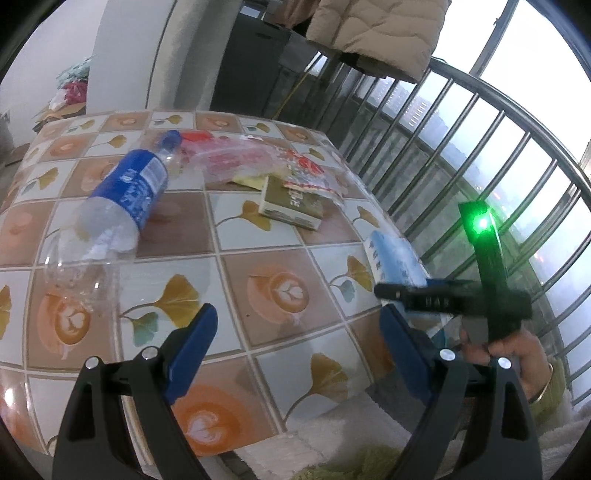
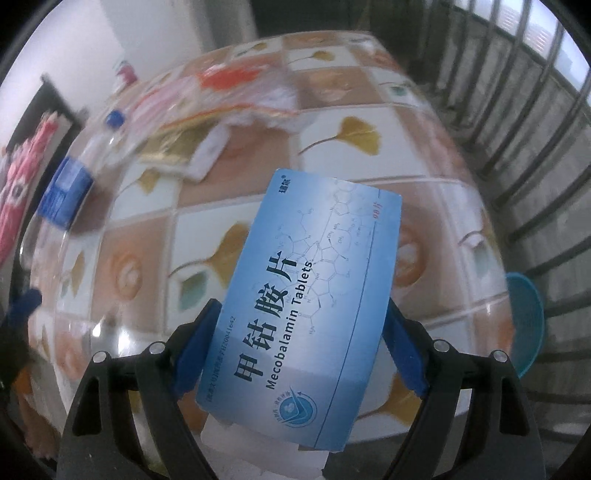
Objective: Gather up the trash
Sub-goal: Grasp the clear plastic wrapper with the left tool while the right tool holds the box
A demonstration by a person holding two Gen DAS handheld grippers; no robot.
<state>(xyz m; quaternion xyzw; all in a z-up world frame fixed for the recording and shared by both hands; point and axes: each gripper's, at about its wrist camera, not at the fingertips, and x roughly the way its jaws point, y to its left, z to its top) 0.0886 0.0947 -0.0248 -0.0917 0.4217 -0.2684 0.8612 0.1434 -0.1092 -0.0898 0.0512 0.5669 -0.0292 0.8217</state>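
My right gripper (image 2: pixel 299 325) is shut on a blue Mecobalamin Tablets box (image 2: pixel 306 295) and holds it above the table's near edge; box and gripper also show in the left wrist view (image 1: pixel 391 258) at the right. My left gripper (image 1: pixel 299 332) is open and empty above the tiled tablecloth (image 1: pixel 258 288). An empty plastic bottle with a blue label (image 1: pixel 122 199) lies on its side at the left. A clear plastic bag (image 1: pixel 236 158), a red-printed wrapper (image 1: pixel 314 177) and an olive-green box (image 1: pixel 291 203) lie in the middle.
A metal railing (image 1: pixel 461 155) runs along the right of the table. A beige padded jacket (image 1: pixel 384 33) hangs over it at the back. A teal basin (image 2: pixel 524 325) shows below the table's right edge. A pale rug (image 1: pixel 332 435) lies below the near edge.
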